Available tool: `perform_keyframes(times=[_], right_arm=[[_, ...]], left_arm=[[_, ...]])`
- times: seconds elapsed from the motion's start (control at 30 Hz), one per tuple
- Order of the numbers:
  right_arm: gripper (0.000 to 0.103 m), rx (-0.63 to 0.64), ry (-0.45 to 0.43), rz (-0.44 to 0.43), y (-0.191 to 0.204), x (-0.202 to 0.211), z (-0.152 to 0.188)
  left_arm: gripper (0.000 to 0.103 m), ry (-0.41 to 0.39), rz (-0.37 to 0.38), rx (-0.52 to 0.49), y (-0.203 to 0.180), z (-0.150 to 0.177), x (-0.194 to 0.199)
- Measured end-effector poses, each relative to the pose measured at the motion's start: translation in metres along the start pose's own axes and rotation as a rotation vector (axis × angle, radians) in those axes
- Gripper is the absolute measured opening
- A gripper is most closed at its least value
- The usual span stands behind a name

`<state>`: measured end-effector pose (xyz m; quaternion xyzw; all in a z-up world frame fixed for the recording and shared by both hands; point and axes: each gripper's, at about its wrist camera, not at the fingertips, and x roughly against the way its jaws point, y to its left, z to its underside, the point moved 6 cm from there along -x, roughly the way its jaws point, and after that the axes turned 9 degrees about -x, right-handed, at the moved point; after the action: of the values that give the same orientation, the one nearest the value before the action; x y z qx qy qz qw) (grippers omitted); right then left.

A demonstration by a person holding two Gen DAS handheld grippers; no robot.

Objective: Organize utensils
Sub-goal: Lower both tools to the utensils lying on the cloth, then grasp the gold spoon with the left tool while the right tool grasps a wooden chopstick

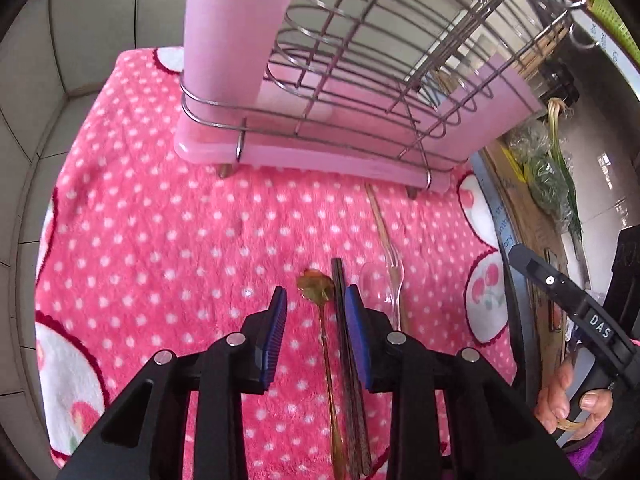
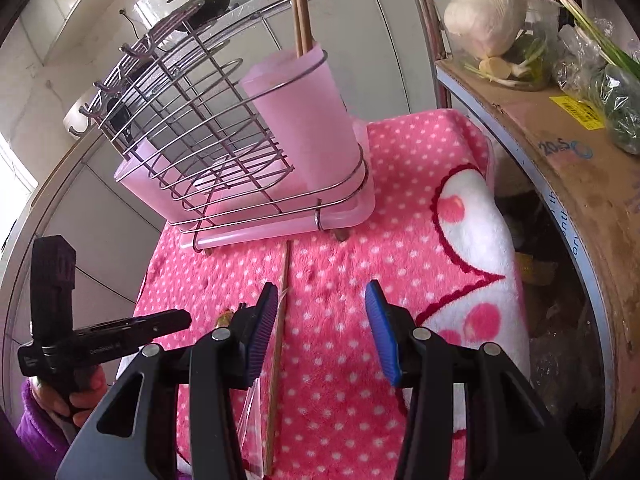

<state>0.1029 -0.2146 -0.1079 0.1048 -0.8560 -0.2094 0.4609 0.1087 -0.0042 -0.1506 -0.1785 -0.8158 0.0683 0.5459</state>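
The left gripper (image 1: 316, 312) is held low over the pink dotted cloth (image 1: 160, 220) with its jaws apart, and between them are seen a gold spoon (image 1: 320, 304) and, against the right-hand pad, a pair of dark chopsticks (image 1: 340, 304); a clear plastic fork (image 1: 394, 280) and a wooden chopstick (image 1: 378, 216) lie just to the right. The right gripper (image 2: 322, 320) is likewise held with jaws apart and empty. Behind, a wire utensil rack (image 2: 192, 152) with a pink cup (image 2: 304, 120) is seen, in which two brown chopsticks (image 2: 299, 4) stand.
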Motion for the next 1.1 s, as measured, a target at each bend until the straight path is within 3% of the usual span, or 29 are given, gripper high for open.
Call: perform_keyframes(times=[0.27,0.47,0.63,0.87,1.1], right_arm=[[0.046,-0.010,0.023,-0.012,-0.005,-0.006,-0.001],[0.046,-0.007,0.062,-0.020,-0.001,-0.017,0.002],[0.040,-0.018,0.108,-0.039,0.002,-0.028,0.006],[0.036,-0.106,0.202,-0.099,0.002,-0.053,0.013],[0.036,-0.107,0.252,-0.098,0.019,-0.071,0.020]], left_arm=[[0.016,0.103,0.018,0.032,0.000,0.007,-0.036],[0.008,0.107,0.039,0.031,-0.005,0.003,-0.048],[0.001,0.081,0.030,0.013,-0.010,-0.002,-0.048],[0.001,0.001,-0.020,0.010,0.008,-0.004,-0.022],[0.001,-0.052,-0.004,0.044,0.026,0.001,0.000]])
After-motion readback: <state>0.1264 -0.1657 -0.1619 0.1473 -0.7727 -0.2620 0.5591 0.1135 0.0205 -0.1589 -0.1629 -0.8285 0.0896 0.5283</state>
